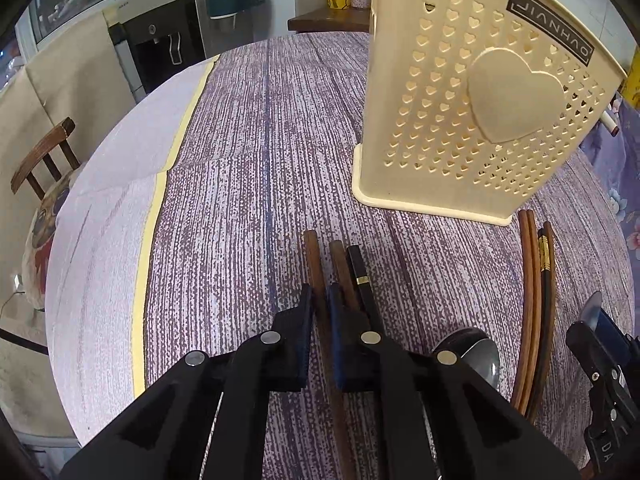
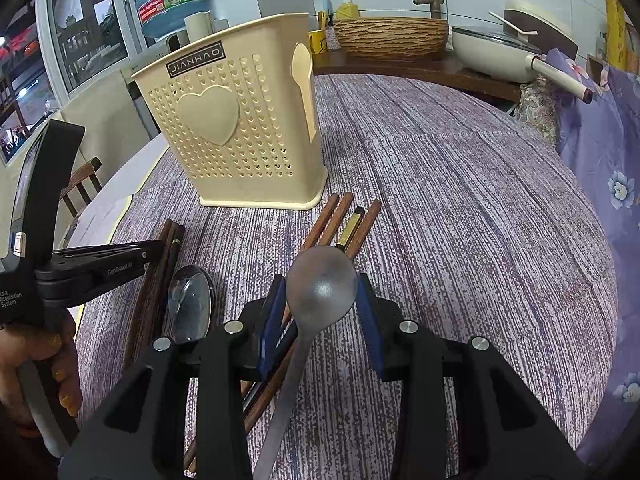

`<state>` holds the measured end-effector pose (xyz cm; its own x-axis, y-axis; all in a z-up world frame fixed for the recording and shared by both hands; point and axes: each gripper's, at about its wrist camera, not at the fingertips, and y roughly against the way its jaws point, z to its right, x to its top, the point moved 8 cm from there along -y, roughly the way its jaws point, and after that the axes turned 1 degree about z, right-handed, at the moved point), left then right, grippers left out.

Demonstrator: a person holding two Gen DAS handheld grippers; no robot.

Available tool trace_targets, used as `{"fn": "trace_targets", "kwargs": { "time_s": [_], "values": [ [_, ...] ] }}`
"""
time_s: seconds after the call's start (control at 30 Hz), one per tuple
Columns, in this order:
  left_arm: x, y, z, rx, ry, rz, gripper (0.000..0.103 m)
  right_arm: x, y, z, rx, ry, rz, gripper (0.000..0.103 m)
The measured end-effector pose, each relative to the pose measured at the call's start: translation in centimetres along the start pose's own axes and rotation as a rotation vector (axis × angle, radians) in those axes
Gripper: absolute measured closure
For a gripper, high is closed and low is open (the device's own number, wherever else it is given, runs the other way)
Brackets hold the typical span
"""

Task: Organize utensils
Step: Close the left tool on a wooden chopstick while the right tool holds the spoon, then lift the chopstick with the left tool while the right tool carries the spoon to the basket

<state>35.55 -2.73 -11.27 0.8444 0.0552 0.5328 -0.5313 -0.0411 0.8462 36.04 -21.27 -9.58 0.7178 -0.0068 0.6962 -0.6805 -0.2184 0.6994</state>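
On the purple striped tablecloth all utensils lie outside the cream holder; the left gripper is clenched on a brown chopstick; the right gripper straddles a steel spoon, released.

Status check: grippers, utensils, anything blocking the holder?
Left gripper closing around a brown chopstick, grip unconfirmed. Right gripper open, straddling spoon. Holder upright; no utensils seen inside. Path clear.

1. One cream perforated plastic utensil holder with a raised heart.
2. Two shiny metal spoons.
3. Seven chopsticks: five brown wooden, two black gold-banded.
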Motion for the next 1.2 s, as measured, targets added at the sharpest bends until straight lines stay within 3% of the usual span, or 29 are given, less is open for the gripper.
{"fn": "trace_targets", "kwargs": {
  "time_s": [0.37,0.8,1.2],
  "values": [
    [0.1,1.3,-0.9,-0.049,0.036,0.041,0.095,0.8,1.5,-0.2,0.051,0.003,0.045,0.066],
    [3.8,10.4,-1.6,-0.148,0.050,0.283,0.095,4.4,7.4,-0.3,0.100,0.059,0.169,0.067],
    [4.0,13.8,-2.0,-0.159,0.036,0.373,0.095,5.0,9.3,-0.9,0.097,0.100,0.179,0.067]
  ]
}}
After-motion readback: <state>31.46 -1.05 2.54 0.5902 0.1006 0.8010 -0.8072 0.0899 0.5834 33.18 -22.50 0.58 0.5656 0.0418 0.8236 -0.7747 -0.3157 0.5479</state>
